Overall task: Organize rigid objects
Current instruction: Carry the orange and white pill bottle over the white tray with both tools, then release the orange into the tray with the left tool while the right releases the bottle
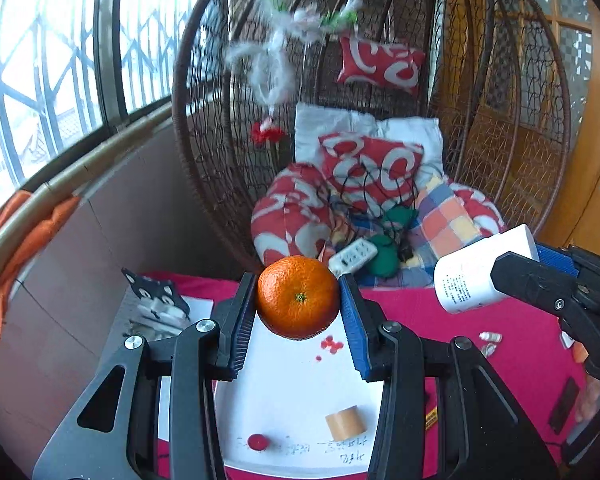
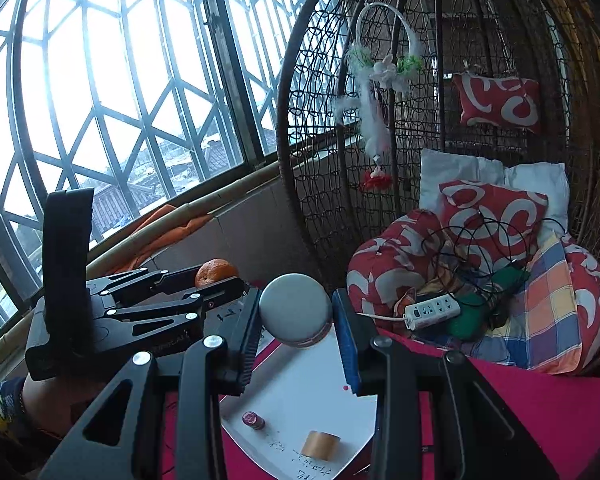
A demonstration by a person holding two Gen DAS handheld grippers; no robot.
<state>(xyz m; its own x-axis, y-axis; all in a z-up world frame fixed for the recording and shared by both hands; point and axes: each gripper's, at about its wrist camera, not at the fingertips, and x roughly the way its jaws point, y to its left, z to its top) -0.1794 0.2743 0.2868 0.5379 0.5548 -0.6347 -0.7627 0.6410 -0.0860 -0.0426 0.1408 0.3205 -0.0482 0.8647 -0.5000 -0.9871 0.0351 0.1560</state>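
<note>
My left gripper (image 1: pixel 299 300) is shut on an orange mandarin (image 1: pixel 298 298), held in the air above a white sheet of paper (image 1: pixel 292 384) on a red tablecloth (image 1: pixel 480 340). The right gripper (image 1: pixel 536 260) comes in from the right, shut on a white bottle (image 1: pixel 476 270) with small print. In the right wrist view the right gripper (image 2: pixel 296 312) clamps that bottle (image 2: pixel 295 309), seen end-on as a grey round base. The left gripper (image 2: pixel 220 276) with the mandarin (image 2: pixel 214 272) shows at the left there. On the paper lie a tan tape roll (image 1: pixel 346 422) and a small red-capped vial (image 1: pixel 257 442).
A wicker egg chair (image 1: pixel 500 120) with red patterned cushions, cables and a white power strip (image 1: pixel 352 258) stands behind the table. A cat-face box (image 1: pixel 156 304) sits at the table's left. Small white bottles (image 1: pixel 490 340) lie at the right. Barred windows (image 2: pixel 100 100) are to the left.
</note>
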